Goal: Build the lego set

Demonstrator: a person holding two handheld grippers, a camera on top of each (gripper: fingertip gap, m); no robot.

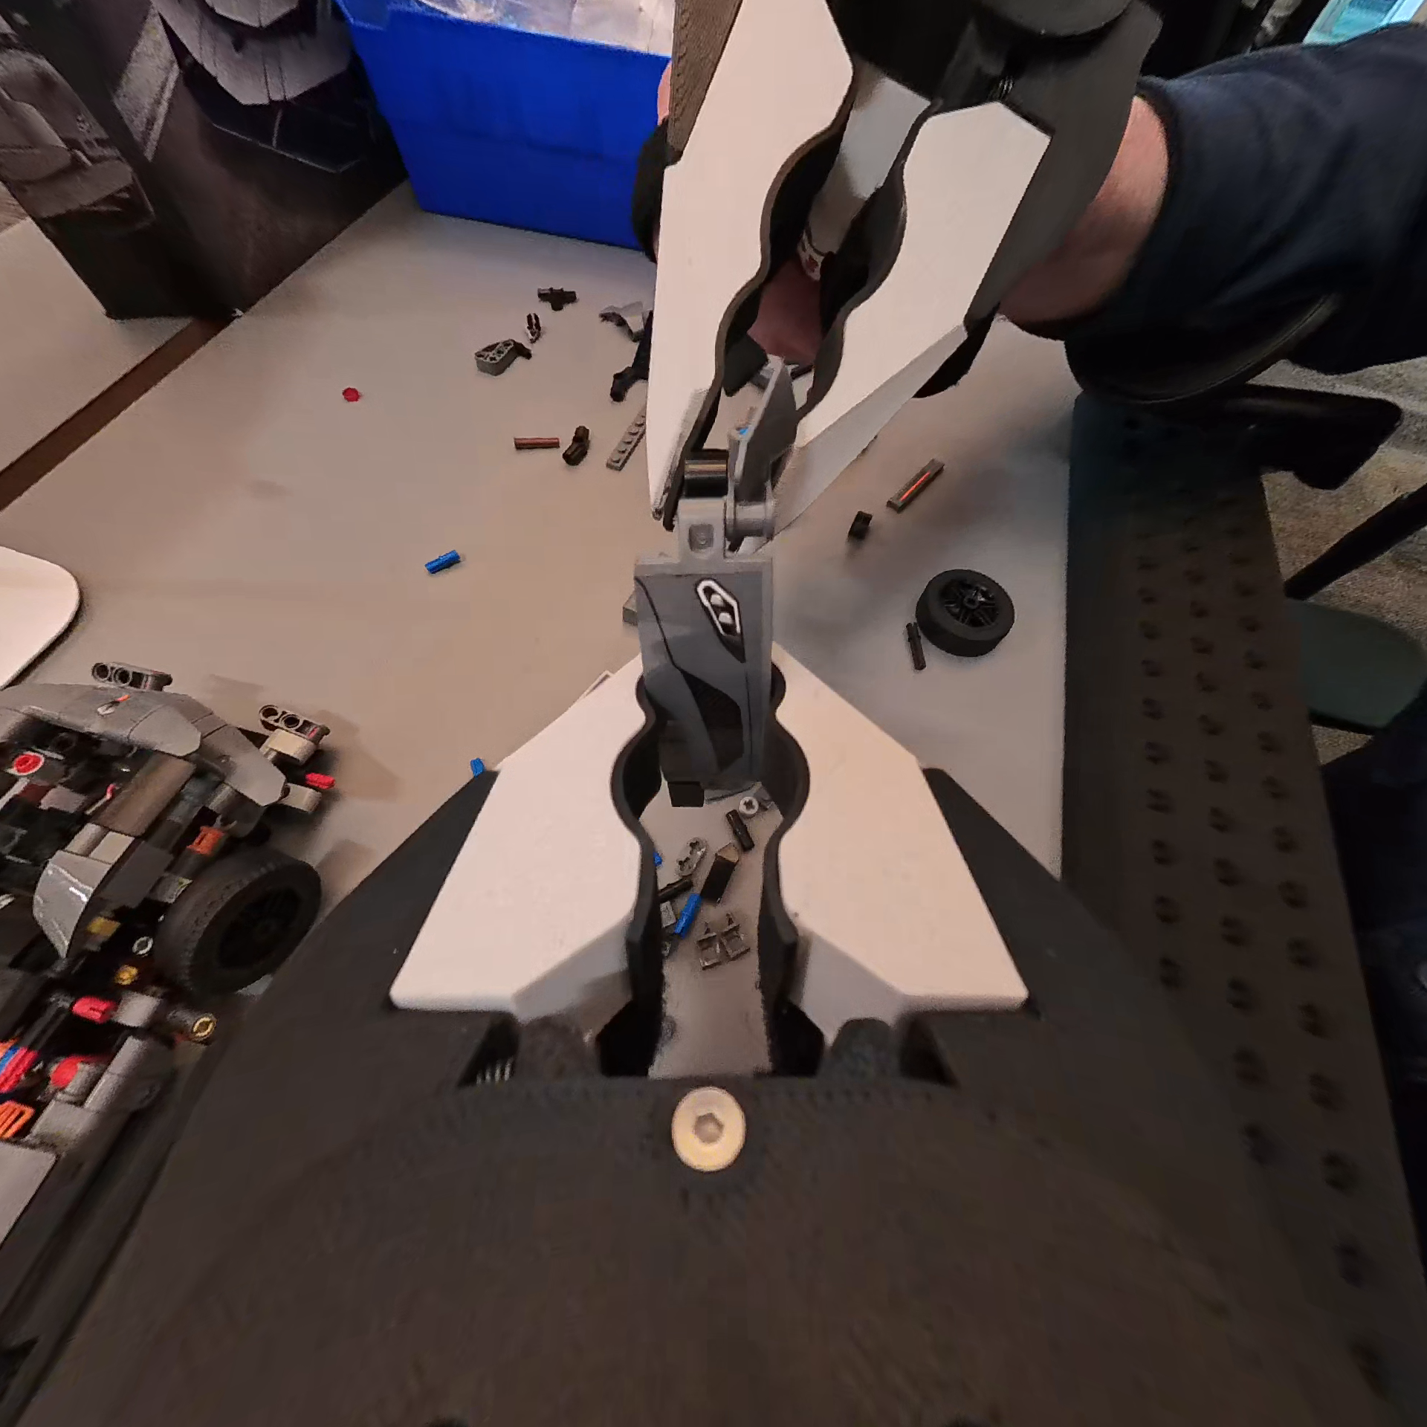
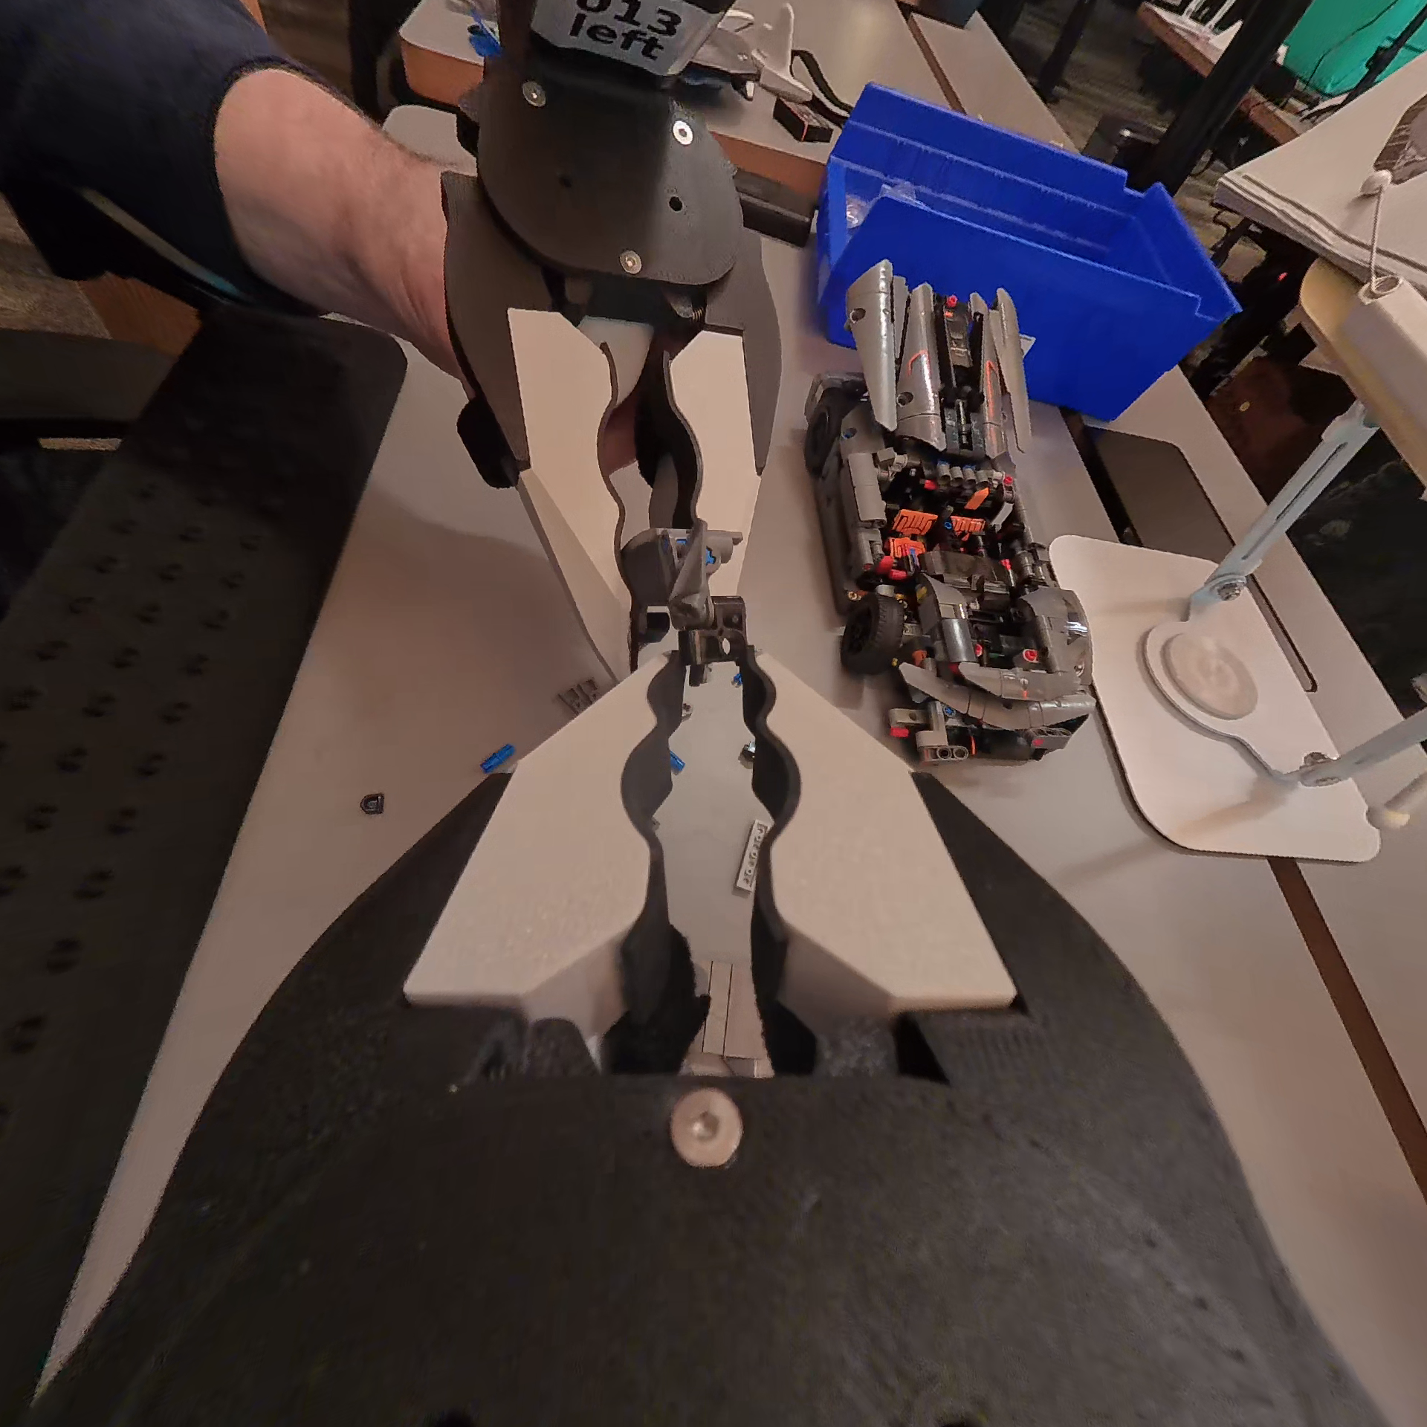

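- Biggest thing first: the half-built grey car (image 2: pixel 950 533) sits on the table (image 1: pixel 255 494), well off to the side of my two grippers. Everything below is placed relative to it.
- Both grippers meet in mid-air beside the car, tips nose to nose over a scatter of loose parts (image 1: pixel 706 888).
- My left gripper (image 1: pixel 706 741) is clamped on a long grey printed panel (image 1: pixel 706 664). Its long axis runs straight out along the fingers, toward the other gripper.
- My right gripper (image 2: pixel 710 656) pinches a small black connector (image 2: pixel 722 618) at its very tips, touching the far end of the panel's hinge piece (image 1: pixel 737 510).
- My guess: the push goes along that axis, with the right gripper doing the seating. Any tilt could jam the joint.
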